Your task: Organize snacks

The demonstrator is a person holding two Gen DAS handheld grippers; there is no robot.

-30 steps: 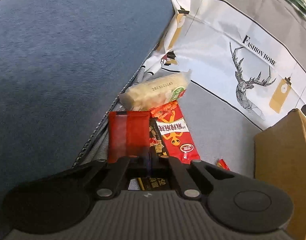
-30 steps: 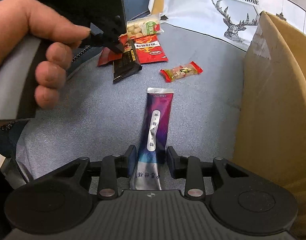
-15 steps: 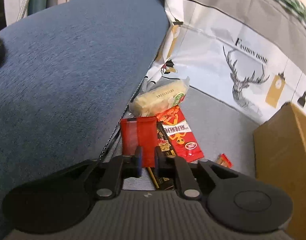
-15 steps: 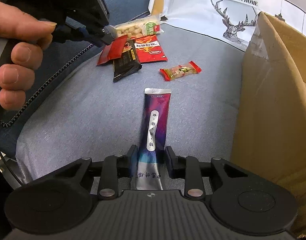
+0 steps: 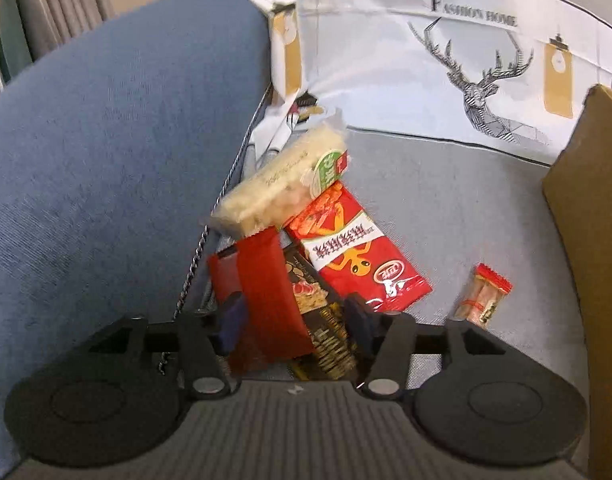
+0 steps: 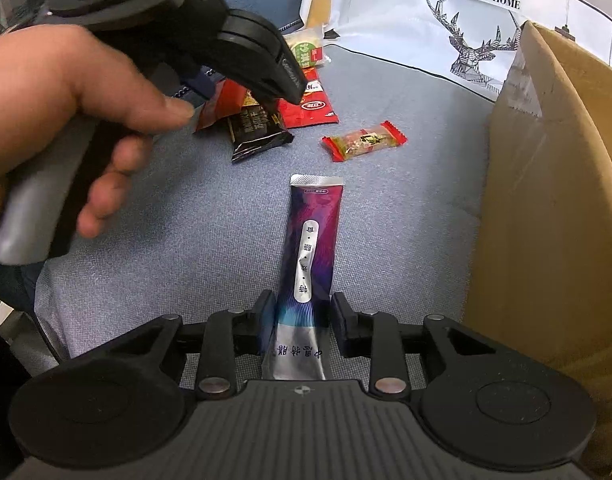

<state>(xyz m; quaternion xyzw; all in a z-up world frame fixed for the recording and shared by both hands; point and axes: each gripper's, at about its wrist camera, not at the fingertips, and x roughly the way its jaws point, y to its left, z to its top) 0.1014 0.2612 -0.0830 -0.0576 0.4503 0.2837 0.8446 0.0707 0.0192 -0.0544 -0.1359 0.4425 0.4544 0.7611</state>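
Note:
In the left wrist view my left gripper [image 5: 294, 318] hangs low over a heap of snacks by the sofa arm. Its jaws are opening. A plain red packet [image 5: 262, 280] and a dark chocolate packet [image 5: 318, 312] lie between the fingers, and the pads do not squeeze them. Behind them lie a pale nut bar [image 5: 274, 188] and a red printed packet [image 5: 346, 248]. A small red-ended candy [image 6: 364, 140] sits alone to the right. My right gripper [image 6: 304, 316] straddles a purple sachet [image 6: 312, 232] lying flat on the cushion, pads against its two long edges.
A cardboard box [image 6: 546, 220] stands on the right of the grey seat cushion [image 6: 186, 208]. The blue sofa arm [image 5: 106, 140] rises on the left and a white deer-print pillow [image 5: 466, 60] is at the back. A hand [image 6: 66, 100] holds the left gripper.
The left gripper's jaws went from shut to wide apart around the red packet, and it rolled and dropped closer to the heap. The right gripper and purple sachet have not moved.

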